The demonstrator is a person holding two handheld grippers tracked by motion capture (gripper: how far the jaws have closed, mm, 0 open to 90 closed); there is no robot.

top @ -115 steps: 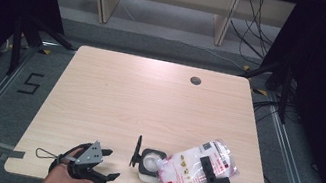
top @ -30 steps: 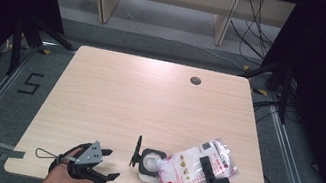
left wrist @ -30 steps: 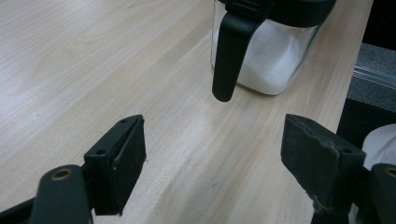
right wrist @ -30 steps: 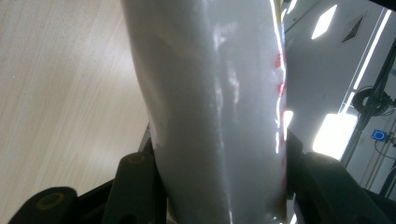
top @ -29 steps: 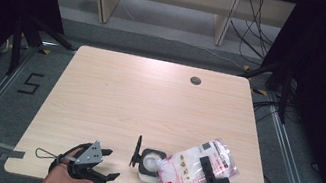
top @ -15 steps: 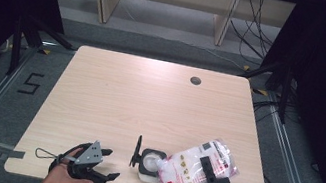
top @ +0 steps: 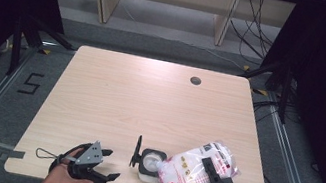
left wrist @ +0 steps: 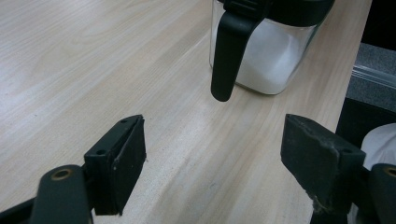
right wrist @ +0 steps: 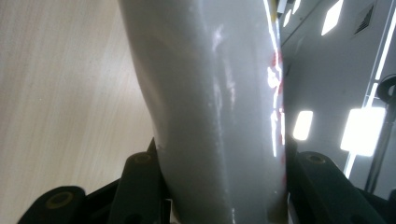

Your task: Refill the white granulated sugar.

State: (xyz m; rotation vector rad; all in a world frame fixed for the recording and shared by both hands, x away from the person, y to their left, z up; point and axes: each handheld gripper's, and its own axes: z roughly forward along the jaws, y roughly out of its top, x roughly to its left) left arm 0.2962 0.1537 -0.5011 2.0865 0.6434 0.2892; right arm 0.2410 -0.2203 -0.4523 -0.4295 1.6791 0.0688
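Pale wood grain is running across the tabletop, and everything in play is sitting along its near edge. Closest to the person, the right gripper is gripping a white plastic pouch, its fingers clamped on the pouch's sides and just now squeezing a little tighter, as the right gripper view is showing with the bag bulging between them. Beside it, the left gripper is resting low over the wood with its fingers spread wide and nothing between them. Just beyond, a clear jar with a black lid and hanging handle is standing upright, already holding some white powder. Judging by this, the pouch is secured and leaning toward the jar, but opening it and pouring are seemingly still waiting to be done. Farther back, the wood is lying bare up to a round cable hole.
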